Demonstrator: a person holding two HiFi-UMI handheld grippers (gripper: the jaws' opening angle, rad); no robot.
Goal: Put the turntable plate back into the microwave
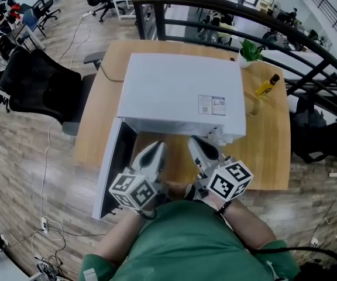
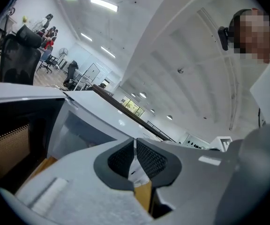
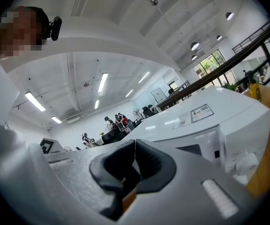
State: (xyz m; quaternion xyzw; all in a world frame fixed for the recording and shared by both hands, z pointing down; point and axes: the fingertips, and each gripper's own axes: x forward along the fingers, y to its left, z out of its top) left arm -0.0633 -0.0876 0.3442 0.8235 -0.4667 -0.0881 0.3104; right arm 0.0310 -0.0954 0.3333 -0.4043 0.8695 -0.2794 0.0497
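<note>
With my left tool (image 2: 135, 150) and right tool (image 3: 134, 157) both pinched shut on nothing before the open microwave (image 1: 180, 92), and the turntable plate nowhere in sight, I risk knocking the door (image 1: 113, 170) while turning to find it.

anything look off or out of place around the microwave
Nothing is spilled or damaged. The microwave sits on the table with its door swung open. The one odd thing: no turntable plate shows in any view, and the left hand-held gripper and the right hand-held gripper are both shut on nothing.
</note>
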